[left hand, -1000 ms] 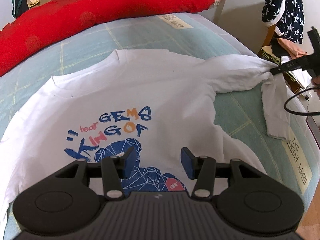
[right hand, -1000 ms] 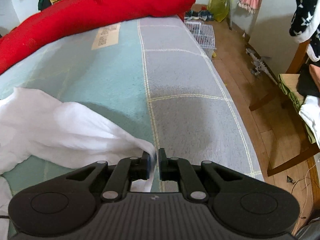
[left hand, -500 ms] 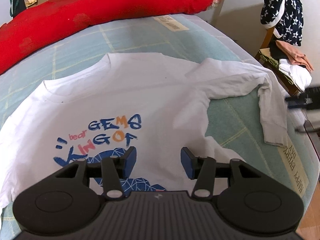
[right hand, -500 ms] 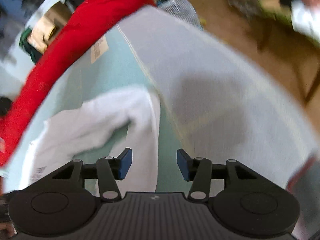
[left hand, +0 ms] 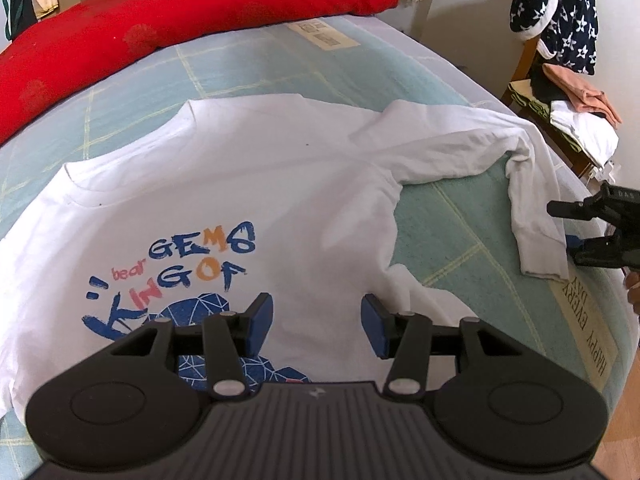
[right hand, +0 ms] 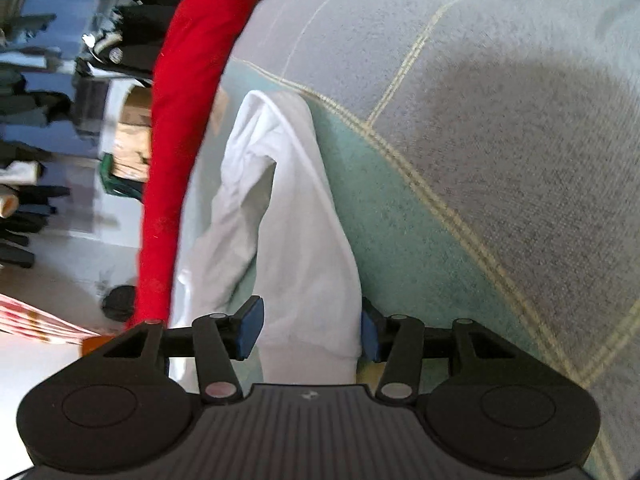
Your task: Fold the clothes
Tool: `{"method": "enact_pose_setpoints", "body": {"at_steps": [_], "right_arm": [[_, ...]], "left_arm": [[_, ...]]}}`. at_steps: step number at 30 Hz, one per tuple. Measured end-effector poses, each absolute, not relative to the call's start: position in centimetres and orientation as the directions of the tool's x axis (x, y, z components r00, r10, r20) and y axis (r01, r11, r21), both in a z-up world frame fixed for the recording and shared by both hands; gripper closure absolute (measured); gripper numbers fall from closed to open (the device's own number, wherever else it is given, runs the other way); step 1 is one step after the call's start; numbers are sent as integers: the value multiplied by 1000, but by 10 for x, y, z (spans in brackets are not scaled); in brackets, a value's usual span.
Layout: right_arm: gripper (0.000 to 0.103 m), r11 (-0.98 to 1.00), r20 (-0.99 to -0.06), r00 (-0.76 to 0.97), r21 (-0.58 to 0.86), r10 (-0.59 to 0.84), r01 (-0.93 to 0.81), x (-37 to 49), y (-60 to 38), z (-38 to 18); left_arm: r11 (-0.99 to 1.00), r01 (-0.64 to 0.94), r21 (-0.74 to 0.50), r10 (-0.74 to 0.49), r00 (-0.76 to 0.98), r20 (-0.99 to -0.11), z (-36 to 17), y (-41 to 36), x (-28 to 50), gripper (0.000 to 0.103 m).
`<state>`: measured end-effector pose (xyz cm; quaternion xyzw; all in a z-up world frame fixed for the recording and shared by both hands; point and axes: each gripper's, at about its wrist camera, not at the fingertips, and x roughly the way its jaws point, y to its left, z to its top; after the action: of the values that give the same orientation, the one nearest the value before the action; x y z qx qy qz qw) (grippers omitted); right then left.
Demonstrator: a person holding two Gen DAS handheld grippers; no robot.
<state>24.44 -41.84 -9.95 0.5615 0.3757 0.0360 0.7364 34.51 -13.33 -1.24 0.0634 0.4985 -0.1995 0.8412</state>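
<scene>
Left gripper [left hand: 316, 322] spread, empty, above the white shirt [left hand: 224, 200] lying face-up on the bed [left hand: 460, 236]. Right gripper [right hand: 310, 330] just closing, spread around the right sleeve's cuff [right hand: 304, 264], seemingly not yet pinching. No fold made; everything left.

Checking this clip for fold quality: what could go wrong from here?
1. The sleeve lies bent and bunched near the bed edge; a fold may trap wrinkles.
2. The right tongs, just reopened, straddle the cuff; closing might pinch only one layer.
3. The left tongs hang open, so the shirt could drag.
</scene>
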Motion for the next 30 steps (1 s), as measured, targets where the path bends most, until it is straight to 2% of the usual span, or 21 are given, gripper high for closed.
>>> {"method": "enact_pose_setpoints", "body": {"at_steps": [1,2,4,8,14,18,19,22,23,26,30], "right_arm": [[65,361,-507,720,858,474,367,243,-419,-103],[80,363,-517,715,852,470,377,241,-420,-105],[98,380,-542,703,836,461,395,243,-420,-104],[98,437,-598,670,794,439,422,252,-418,-92],[98,670,-709,621,642,335,372,279,-442,-31],[97,740,-754,599,561,270,372,290,-476,-3],[94,742,-757,594,557,270,372,291,-483,0],[89,713,-730,577,618,366,331,277,-476,-12],[79,697,-721,568,639,396,326,273,-468,-19],[61,598,-664,576,725,476,342,255,-444,-48],[61,450,-571,627,816,530,363,242,-418,-84]], "left_arm": [[912,399,-92,-272,422,-865,-13,-134,345,54],[913,399,-90,-270,421,-866,-14,-135,345,54],[913,399,-85,-264,419,-869,-15,-137,345,54],[912,404,-73,-256,420,-871,-13,-138,345,54],[919,389,-69,-246,429,-869,-10,-134,346,54],[922,382,-68,-245,436,-866,-9,-134,346,54],[923,379,-69,-245,438,-865,-9,-134,346,54],[927,367,-79,-246,435,-866,-12,-134,347,54],[927,366,-81,-246,432,-868,-12,-135,348,54],[925,372,-81,-247,424,-871,-14,-135,348,54],[920,386,-73,-244,414,-877,-15,-133,348,54]]}}
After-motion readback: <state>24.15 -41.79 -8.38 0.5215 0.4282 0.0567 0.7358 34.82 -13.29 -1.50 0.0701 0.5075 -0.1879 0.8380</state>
